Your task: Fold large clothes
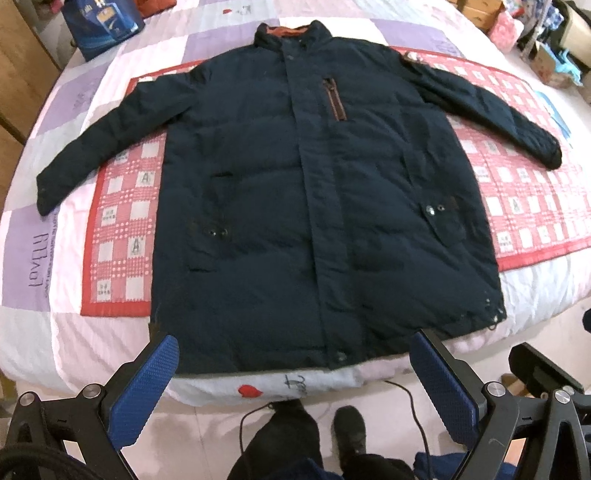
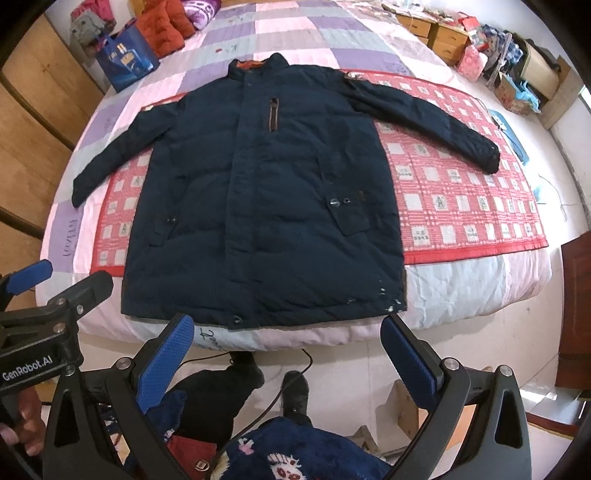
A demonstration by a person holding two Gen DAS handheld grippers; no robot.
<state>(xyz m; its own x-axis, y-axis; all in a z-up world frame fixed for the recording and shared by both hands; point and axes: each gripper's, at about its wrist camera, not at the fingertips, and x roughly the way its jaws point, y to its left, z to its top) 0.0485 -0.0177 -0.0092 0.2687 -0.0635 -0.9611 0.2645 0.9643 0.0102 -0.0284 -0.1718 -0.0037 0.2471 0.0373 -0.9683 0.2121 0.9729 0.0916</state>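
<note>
A large dark navy padded jacket (image 1: 314, 192) (image 2: 266, 199) lies flat and face up on the bed, front closed, collar far from me, both sleeves spread out to the sides. Its hem reaches the bed's near edge. My left gripper (image 1: 295, 373) hangs open just in front of the hem, blue pads (image 1: 144, 391) wide apart, nothing between them. My right gripper (image 2: 288, 354) is also open and empty, held above the floor before the hem. The left gripper's body (image 2: 44, 321) shows at the left of the right wrist view, held by a hand (image 2: 22, 424).
A red checked mat (image 1: 118, 229) (image 2: 461, 199) lies under the jacket on a pink and purple quilt (image 1: 74, 96). A blue bag (image 2: 125, 62) and red clothes (image 2: 162, 29) sit at the bed's far left. Wooden cabinets (image 2: 33, 110) stand left, cluttered boxes (image 2: 517, 81) far right. The person's feet (image 2: 295, 391) and a cable are below.
</note>
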